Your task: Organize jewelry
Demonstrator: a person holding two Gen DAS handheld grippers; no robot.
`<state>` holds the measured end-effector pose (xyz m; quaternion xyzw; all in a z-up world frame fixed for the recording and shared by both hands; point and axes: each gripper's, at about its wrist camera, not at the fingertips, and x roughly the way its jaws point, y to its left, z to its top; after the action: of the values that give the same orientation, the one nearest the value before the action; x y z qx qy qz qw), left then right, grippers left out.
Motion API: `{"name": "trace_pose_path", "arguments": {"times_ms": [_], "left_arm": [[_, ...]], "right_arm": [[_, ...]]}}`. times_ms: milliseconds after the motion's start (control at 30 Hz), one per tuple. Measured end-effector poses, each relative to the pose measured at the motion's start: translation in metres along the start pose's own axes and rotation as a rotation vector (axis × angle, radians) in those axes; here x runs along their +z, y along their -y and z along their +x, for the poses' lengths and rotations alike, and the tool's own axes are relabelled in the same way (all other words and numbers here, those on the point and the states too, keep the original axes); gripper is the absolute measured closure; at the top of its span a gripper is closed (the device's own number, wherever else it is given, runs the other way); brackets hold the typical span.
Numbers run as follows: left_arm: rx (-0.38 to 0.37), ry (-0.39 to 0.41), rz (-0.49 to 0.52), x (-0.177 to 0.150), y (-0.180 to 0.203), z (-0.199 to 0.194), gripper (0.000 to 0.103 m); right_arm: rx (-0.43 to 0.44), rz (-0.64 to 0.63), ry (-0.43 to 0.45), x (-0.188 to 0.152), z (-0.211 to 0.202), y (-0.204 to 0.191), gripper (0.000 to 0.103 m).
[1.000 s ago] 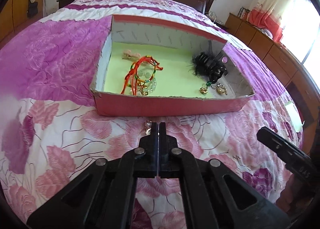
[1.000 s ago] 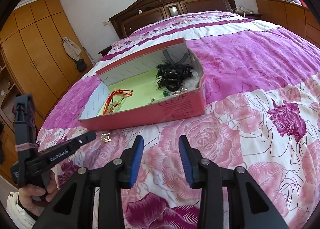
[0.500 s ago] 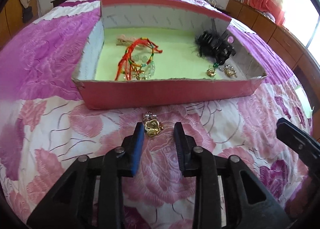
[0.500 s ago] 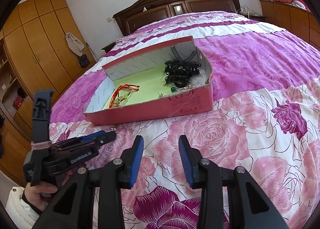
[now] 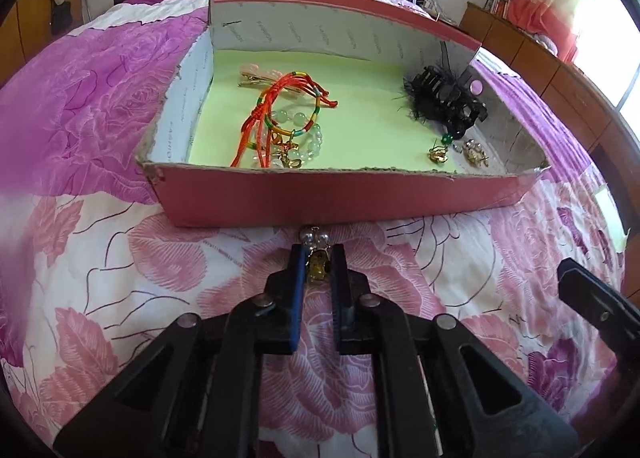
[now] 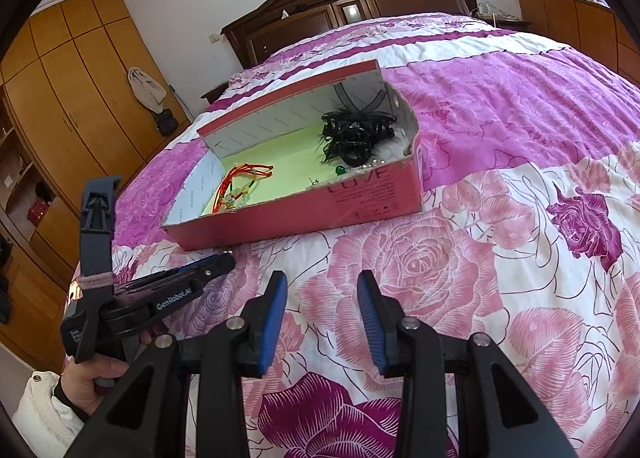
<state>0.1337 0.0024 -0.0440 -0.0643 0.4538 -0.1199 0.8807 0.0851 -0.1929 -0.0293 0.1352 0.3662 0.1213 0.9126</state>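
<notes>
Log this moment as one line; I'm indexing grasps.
left gripper: shut on small gold earring | right gripper: open, empty | earring: on floral bedspread, before pink cardboard box

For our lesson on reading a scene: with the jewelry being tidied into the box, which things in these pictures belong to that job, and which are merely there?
Part of the job:
- left tool, shut on the gold earring
- red box
- red cord bracelet
- bead bracelet
- earrings in the box

Just there:
- right tool, open and idle
- floral bedspread
- wardrobe
- headboard
</notes>
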Motion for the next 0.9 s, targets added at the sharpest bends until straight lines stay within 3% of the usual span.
{"name": "trace_pose_path", "arguments": {"times_ms": [467, 900], "left_arm": [[-0.038, 0.087, -0.006, -0.002, -0.003, -0.055, 0.103], [0.0, 0.1, -0.015, -0.007, -0.014, -0.064, 0.103]], "right_arm": [[0.019, -0.053, -0.016, -0.009, -0.008, -0.027, 0.064], [0.076, -0.147, -0.137, -0.038, 0.013, -0.071, 0.064]]}}
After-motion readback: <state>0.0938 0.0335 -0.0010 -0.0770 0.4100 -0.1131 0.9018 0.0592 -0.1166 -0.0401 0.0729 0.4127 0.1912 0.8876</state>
